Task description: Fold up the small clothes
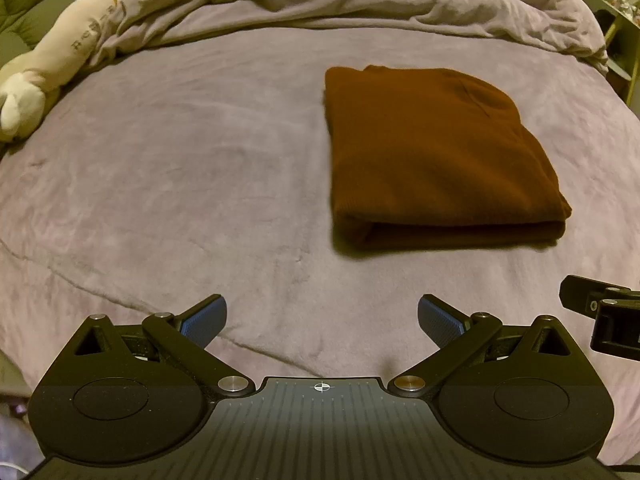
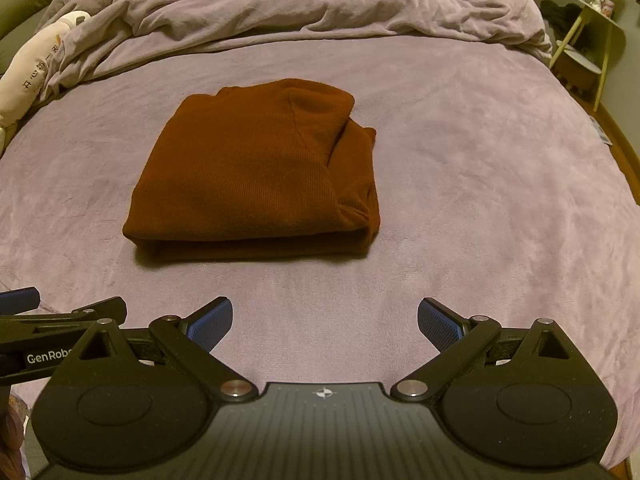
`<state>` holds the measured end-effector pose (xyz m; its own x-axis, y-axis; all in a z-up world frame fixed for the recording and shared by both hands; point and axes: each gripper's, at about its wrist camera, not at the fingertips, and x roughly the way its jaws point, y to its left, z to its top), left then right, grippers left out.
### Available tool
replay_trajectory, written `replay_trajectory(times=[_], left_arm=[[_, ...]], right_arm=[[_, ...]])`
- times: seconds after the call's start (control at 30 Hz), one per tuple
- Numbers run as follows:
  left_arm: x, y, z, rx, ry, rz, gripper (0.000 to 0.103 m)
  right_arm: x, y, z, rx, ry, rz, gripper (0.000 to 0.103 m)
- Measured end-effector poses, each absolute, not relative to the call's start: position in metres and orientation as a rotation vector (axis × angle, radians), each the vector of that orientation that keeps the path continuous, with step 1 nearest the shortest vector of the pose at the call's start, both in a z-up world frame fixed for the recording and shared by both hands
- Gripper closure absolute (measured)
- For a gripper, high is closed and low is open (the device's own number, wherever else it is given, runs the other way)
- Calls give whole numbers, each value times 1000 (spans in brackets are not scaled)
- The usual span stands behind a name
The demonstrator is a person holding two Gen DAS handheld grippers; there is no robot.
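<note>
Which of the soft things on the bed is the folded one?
The dark brown garment, lying as a flat rectangle on the purple blanket. The white plush toy lies stretched along the left edge; the duvet is crumpled behind.

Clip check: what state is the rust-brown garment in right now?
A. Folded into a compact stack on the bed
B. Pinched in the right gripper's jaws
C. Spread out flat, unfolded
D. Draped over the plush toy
A: the rust-brown garment lies folded, layered edge showing, on the purple bedspread; both grippers are open and clear of it.

Your light is dim and warm, colours muddy. A soft shadow hugs the near edge of the folded sweater [image 2: 256,176]. Fisheye bends the bedspread [image 1: 160,180] at your frame edges; corners vignette dark, detail grainy.
</note>
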<state>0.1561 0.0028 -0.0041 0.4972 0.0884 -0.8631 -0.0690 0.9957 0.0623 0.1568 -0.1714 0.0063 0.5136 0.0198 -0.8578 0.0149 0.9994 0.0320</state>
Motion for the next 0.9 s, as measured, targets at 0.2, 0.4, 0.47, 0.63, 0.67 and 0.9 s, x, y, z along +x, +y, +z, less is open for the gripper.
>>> replay_trajectory(times=[0.2,0.4,0.47,0.63,0.67,0.9], left_arm=[[156,4,-5,20,1051,95,0],[157,6,-5,14,1057,91,0],[157,7,-5,15,1058,87,0],[157,9,-5,10,1062,81,0],[157,9,-5,12,1061,81,0],[155,7,-5,10,1059,71,0]], right_arm=[[157,-172,6,32,1031,6,4],[158,-173,7,31,1033,7,4],[158,-173,7,29,1033,7,4],[159,-174,7,28,1035,6,4],[159,-174,7,27,1035,7,4],[160,-175,7,25,1036,5,4]])
